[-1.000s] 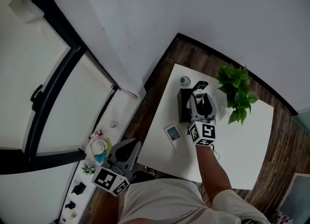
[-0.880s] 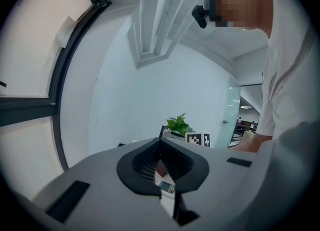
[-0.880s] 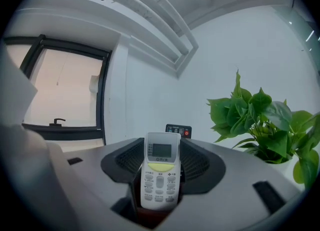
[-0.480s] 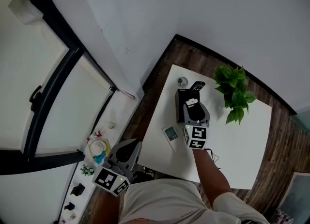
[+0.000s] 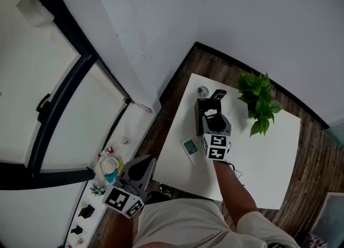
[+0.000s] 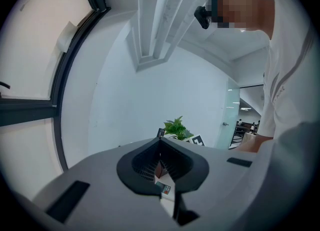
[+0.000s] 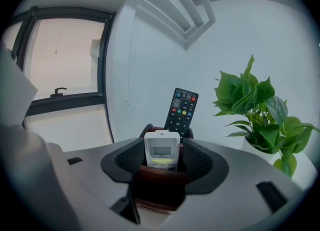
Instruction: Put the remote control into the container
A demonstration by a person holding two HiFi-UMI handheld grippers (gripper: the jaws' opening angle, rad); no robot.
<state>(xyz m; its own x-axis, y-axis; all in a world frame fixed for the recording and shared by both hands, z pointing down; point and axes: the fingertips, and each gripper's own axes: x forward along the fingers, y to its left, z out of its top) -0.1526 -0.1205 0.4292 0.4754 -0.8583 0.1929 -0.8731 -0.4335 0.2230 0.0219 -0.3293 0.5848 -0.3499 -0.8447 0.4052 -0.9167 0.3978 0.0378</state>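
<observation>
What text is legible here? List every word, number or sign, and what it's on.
No text reads clearly.
Black remote: button markings too small.
White remote: screen and labels blurred.
Shirt hem: small print, unreadable.
Right marker cube, left marker cube: square patterns, no letters.

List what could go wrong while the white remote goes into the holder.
1. The white remote, clamped in the right gripper, stands just in front of the black remote already in the container; it may knock or jam against it.
2. The container stands free on the table; a push on its rim could tip it.
</observation>
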